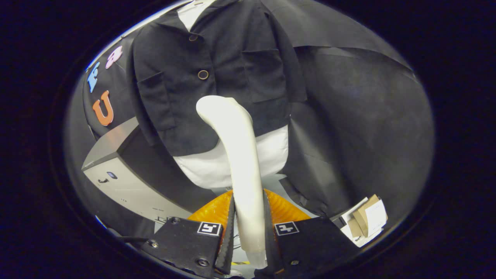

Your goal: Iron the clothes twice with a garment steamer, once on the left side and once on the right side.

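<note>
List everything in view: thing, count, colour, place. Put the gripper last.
Garment steamer: one, white, handle clamped between the fingers, head up against the jacket.
Jacket: one, black, buttoned, hanging beyond the fingers.
Shirt: one, white, under the jacket, its hem showing below.
Cabinet: one, grey, beside the jacket, under the booth wall.
Cardboard and paper items: a few, brown and white, low on the other side.
Gripper: one, both fingers pressed on the steamer handle.
</note>
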The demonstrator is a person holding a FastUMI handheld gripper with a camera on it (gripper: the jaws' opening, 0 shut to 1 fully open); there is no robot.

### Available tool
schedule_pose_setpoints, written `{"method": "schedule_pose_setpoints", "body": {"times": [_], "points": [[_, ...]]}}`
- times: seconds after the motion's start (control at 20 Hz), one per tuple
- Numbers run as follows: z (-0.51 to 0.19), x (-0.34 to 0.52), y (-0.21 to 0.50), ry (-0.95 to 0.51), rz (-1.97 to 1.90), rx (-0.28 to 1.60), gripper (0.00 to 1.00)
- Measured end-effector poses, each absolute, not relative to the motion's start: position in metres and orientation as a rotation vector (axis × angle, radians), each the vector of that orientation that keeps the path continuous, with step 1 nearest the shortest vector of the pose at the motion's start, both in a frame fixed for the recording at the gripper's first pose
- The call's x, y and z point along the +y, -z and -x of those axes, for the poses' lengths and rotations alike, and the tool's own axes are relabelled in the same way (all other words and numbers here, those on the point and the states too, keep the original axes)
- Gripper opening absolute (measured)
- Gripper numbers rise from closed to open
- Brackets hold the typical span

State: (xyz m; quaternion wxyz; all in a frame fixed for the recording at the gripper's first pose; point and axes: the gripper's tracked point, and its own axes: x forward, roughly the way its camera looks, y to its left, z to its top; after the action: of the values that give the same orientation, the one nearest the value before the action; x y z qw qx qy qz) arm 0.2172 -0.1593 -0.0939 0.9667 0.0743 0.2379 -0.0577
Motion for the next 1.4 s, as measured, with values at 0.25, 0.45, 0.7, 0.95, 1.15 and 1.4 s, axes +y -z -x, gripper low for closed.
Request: {"method": "schedule_pose_setpoints", "body": {"times": [0.25,0.45,0.7,0.95,1.15,1.4], "points": [[-0.107,-0.108,0.088,0.122,-0.140,0.417,0.37],[-0.030,-0.058,0.086,0.092,-0.092,0.401,0.37],[0.029,-0.007,0.098,0.048,-0.048,0.407,0.37],[0.066,0.031,0.127,-0.021,0.019,0.445,0.37],[0.072,0.041,0.126,-0.050,0.053,0.438,0.37],[0.067,0.036,0.112,-0.042,0.046,0.427,0.37]]}}
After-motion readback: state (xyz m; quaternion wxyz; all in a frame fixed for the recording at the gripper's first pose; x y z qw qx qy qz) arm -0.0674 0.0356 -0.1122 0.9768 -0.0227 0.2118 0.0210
